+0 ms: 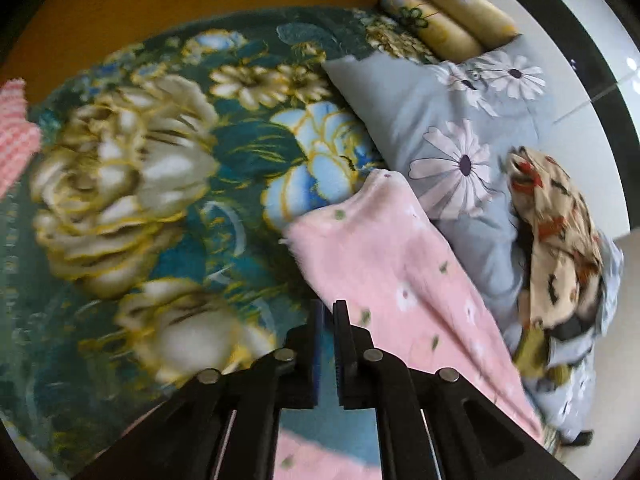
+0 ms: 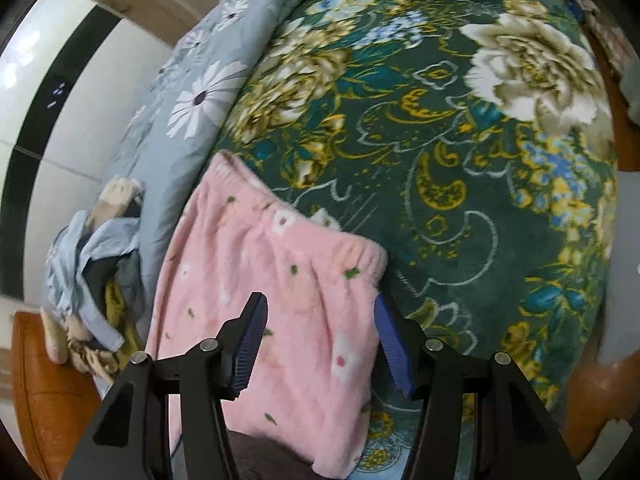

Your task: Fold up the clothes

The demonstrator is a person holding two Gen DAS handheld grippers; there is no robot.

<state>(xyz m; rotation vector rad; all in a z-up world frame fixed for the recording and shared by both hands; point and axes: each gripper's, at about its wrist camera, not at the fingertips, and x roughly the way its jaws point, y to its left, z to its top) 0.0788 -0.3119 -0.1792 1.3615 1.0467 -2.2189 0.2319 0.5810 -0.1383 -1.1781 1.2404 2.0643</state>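
Pink fleece pants (image 2: pixel 280 280) with small flowers lie on a dark green floral blanket (image 2: pixel 460 140); the elastic waistband is toward the far end. They also show in the left wrist view (image 1: pixel 384 264). My right gripper (image 2: pixel 320 312) is open and hovers over the pants, with its blue pads (image 2: pixel 252 336) astride the fabric and nothing between them. My left gripper (image 1: pixel 329 320) is shut with no cloth visible between its fingers, just left of the pants' edge, above the blanket (image 1: pixel 160 160).
A grey-blue daisy quilt (image 1: pixel 460 128) lies beside the pants, also seen in the right wrist view (image 2: pixel 192 112). A heap of clothes (image 1: pixel 560 248) sits on it, seen also from the right (image 2: pixel 92 280). Two rolled bolsters (image 1: pixel 448 12) lie far off. A pink knit item (image 1: pixel 16 128) is at left.
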